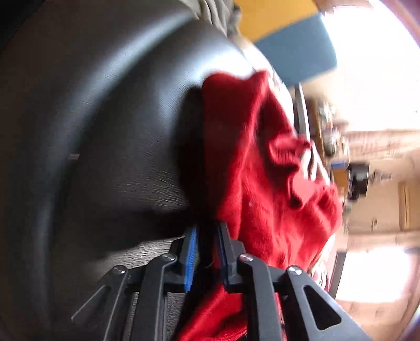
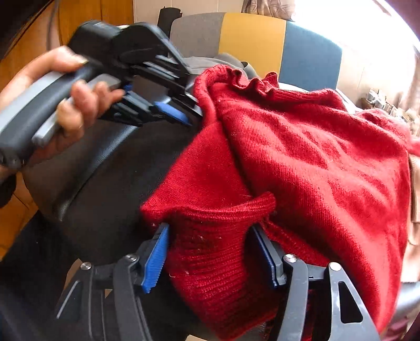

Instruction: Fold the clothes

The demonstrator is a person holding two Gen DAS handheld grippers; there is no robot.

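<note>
Red wool hangs bunched between two tongs over a black leather seat (image 2: 105,168). On the left, the left tongs (image 2: 194,111) pinch an edge of the red sweater (image 2: 302,157) in a narrow grip, held by a hand (image 2: 65,105). On the right, the right tongs (image 2: 210,251) stand wider around a ribbed cuff. To fold well, I think both should pull apart evenly so the wrinkled cloth spreads flat.

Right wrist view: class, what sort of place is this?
Probably a living room or home office: a red sweater lies across a black leather seat, with a grey, yellow and blue chair and wooden panelling behind.
</note>
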